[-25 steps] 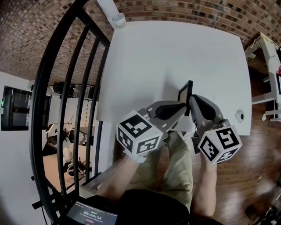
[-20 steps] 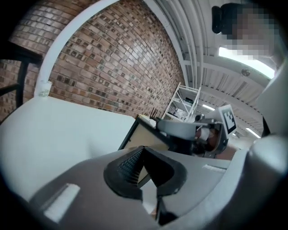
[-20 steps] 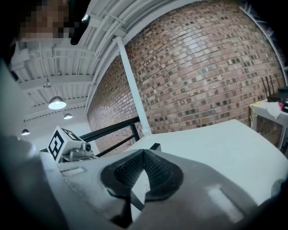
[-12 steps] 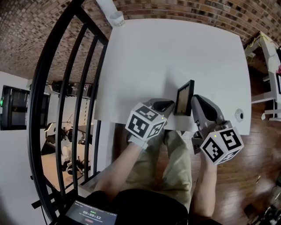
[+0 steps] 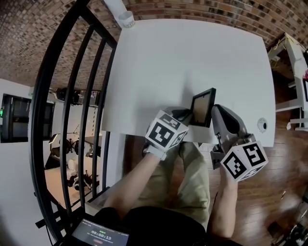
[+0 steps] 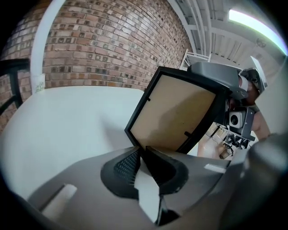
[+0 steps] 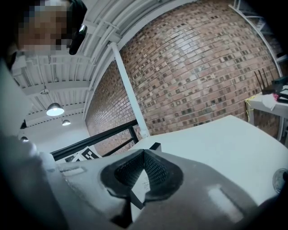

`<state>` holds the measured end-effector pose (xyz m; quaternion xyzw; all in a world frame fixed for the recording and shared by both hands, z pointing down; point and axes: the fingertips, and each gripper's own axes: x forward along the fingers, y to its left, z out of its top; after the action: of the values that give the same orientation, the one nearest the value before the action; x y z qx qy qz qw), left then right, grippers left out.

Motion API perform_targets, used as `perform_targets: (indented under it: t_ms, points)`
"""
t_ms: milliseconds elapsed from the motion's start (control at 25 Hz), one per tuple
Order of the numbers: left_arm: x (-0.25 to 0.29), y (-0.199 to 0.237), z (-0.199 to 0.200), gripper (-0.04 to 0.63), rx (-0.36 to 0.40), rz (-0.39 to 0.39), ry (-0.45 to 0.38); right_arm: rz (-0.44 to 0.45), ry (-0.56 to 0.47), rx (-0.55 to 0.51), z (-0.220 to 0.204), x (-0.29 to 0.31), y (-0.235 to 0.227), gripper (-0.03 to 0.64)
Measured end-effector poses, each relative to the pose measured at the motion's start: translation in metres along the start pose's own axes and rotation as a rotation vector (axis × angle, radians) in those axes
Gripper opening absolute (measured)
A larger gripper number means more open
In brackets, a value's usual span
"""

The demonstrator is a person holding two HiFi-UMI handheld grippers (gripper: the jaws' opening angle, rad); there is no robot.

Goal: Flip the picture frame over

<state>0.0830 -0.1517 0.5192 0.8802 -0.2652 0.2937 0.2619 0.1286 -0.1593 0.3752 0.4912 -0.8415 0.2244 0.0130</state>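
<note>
Wall [image 5: 202, 9]: one, rough red brick, running behind everything.
Table [image 5: 192, 57]: one smooth white slab with rounded corners.
Railing [image 5: 72, 96]: black metal bars along the table's left side.
Picture frame [image 5: 202, 106]: one thin black rectangle with its tan board back showing. It's up on edge and tilted at the table's near side, between both tools.
Left gripper [image 6: 140, 150]: grey, ribbed pads, jaws pinched on the frame's lower corner.
Right gripper [image 7: 144, 152]: grey, jaws clamped on the opposite edge.

One picture frame [image 5: 202, 106], two tools [image 5: 186, 115] [image 5: 217, 116], one white table [image 5: 192, 57]

Black picture frame [image 5: 202, 107], white table [image 5: 192, 57]
</note>
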Motion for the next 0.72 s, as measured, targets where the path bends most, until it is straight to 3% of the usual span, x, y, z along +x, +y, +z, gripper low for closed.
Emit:
perform_targets:
  t_ms: [720]
  points:
    - [0.004,-0.006,0.000,0.018,0.078,0.022,0.040,-0.068,-0.029,0.058,-0.008,-0.019,-0.032,-0.008]
